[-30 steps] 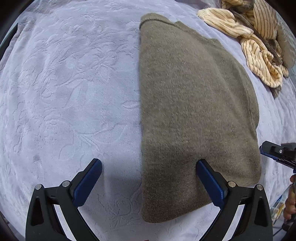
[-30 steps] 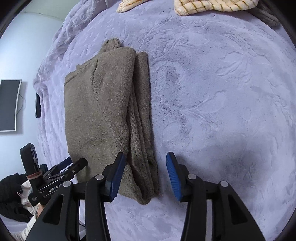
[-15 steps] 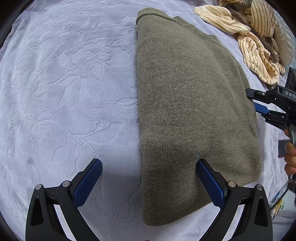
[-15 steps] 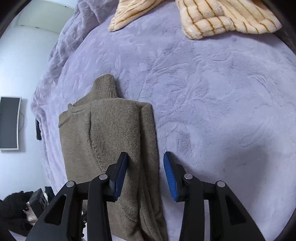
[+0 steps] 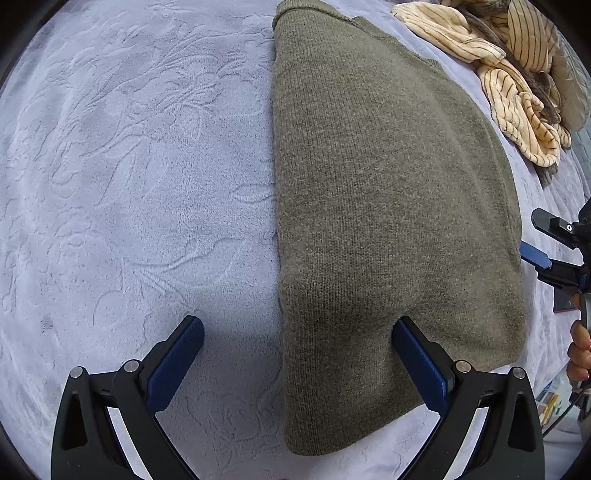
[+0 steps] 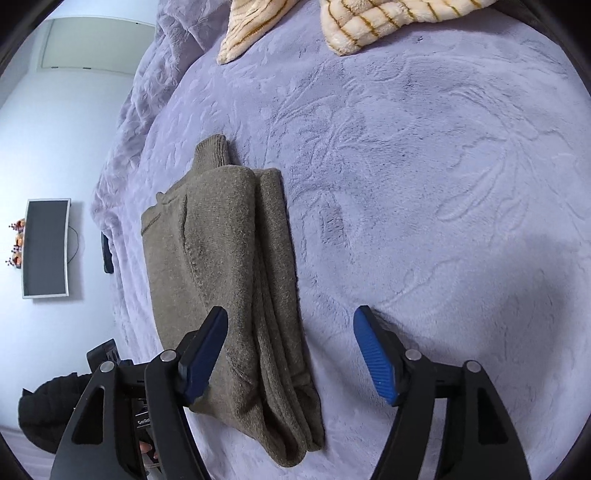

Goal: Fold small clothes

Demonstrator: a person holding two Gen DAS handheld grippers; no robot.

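Note:
An olive-brown knit sweater (image 5: 388,206) lies folded in a long strip on the lilac blanket (image 5: 129,184). My left gripper (image 5: 295,358) is open and empty, its jaws straddling the sweater's left edge near the close end. In the right wrist view the sweater (image 6: 221,280) shows its collar at the far end and stacked folded layers on its right side. My right gripper (image 6: 291,350) is open and empty above the sweater's right folded edge. It also shows at the right edge of the left wrist view (image 5: 554,243).
A heap of cream striped fleece clothes (image 5: 517,74) lies at the far right, also seen at the top of the right wrist view (image 6: 369,26). The embossed blanket (image 6: 443,184) spreads to the right. A wall monitor (image 6: 46,247) hangs at left.
My right gripper has opened wider and come back lower over the sweater's near end after swinging up. My left gripper has barely moved.

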